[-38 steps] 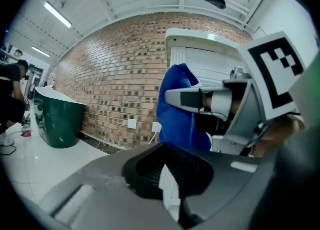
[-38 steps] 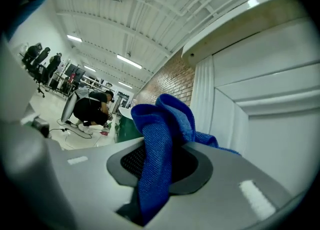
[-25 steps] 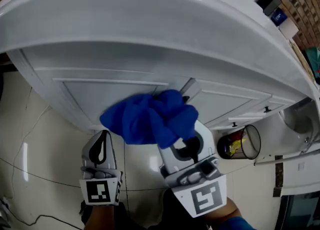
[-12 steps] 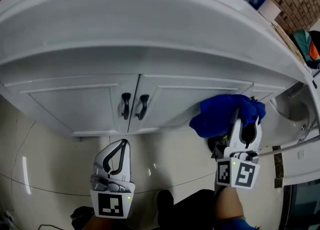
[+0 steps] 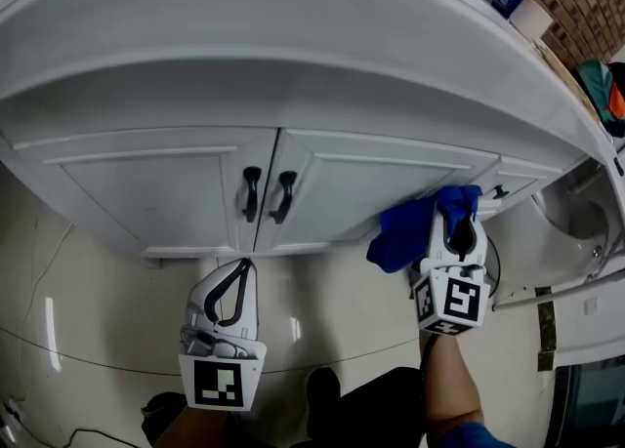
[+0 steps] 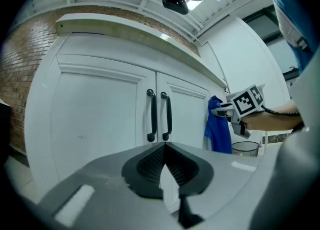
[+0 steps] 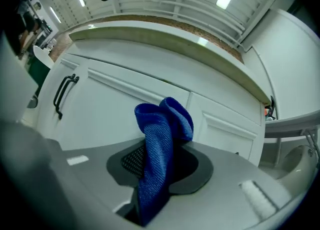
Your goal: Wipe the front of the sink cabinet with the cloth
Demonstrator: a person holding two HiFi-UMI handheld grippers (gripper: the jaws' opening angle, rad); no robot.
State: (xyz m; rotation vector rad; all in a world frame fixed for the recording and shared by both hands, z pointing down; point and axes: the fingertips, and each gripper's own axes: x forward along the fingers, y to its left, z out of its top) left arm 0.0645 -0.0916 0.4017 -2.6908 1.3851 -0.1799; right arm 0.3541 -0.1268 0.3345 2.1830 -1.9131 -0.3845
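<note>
White tabletop (image 5: 293,36) overhanging white sink cabinet (image 5: 146,187), both doors closed. Blue cloth (image 7: 161,139) clamped between jaws of right claw (image 7: 157,166), bunched at right edge of right door; contact with door not confirmable. Left claw (image 6: 165,166) closed, empty, held low, well apart from doors, facing paired black handles (image 5: 267,194).
</note>
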